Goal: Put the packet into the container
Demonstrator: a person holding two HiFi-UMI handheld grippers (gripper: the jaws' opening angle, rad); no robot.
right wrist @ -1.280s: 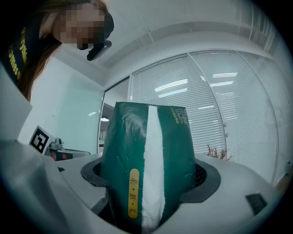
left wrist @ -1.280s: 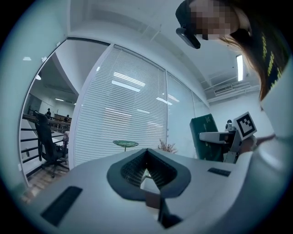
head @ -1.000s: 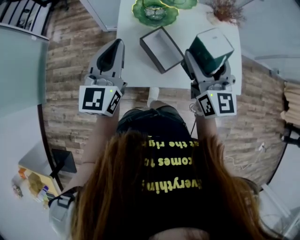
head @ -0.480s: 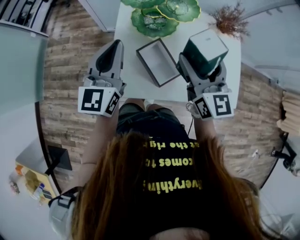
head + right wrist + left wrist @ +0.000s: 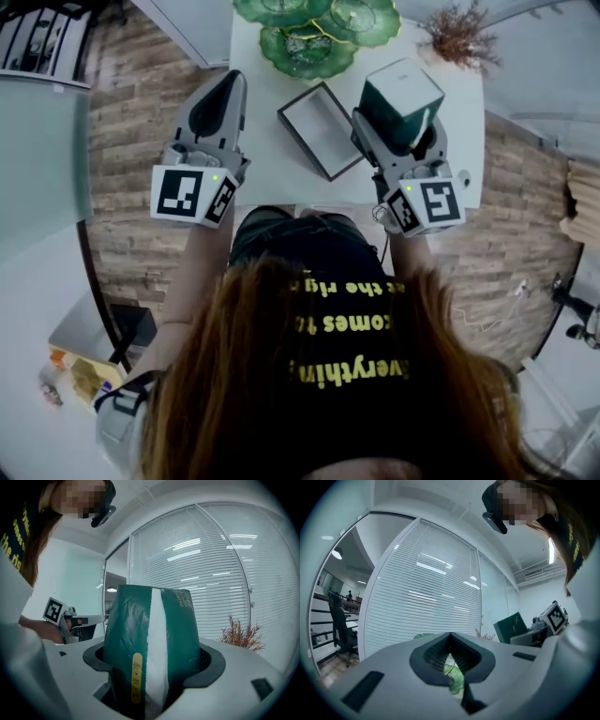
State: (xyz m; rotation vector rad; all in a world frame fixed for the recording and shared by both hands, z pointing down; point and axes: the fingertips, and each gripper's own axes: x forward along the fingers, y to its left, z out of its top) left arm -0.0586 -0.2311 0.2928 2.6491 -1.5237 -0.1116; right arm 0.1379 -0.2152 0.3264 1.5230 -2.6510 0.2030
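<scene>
My right gripper [image 5: 399, 131] is shut on a dark green packet [image 5: 401, 94] with a white stripe, held upright above the right part of the white table [image 5: 272, 141]. In the right gripper view the packet [image 5: 150, 639] fills the space between the jaws. The container, an open grey box [image 5: 323, 129], lies on the table just left of the packet. My left gripper [image 5: 228, 89] hovers over the table's left edge, left of the box. Its jaws are shut with nothing between them [image 5: 450, 637].
Green glass plates [image 5: 309, 42] sit at the table's far edge behind the box. A dried reddish plant [image 5: 457, 28] stands at the far right corner. Wooden floor [image 5: 131, 141] lies on both sides of the table. Window blinds [image 5: 220, 573] are beyond.
My right gripper with the packet has drifted slightly left, nearer the box. The head view has shifted, so more of the green plates shows. The left gripper has hardly moved.
</scene>
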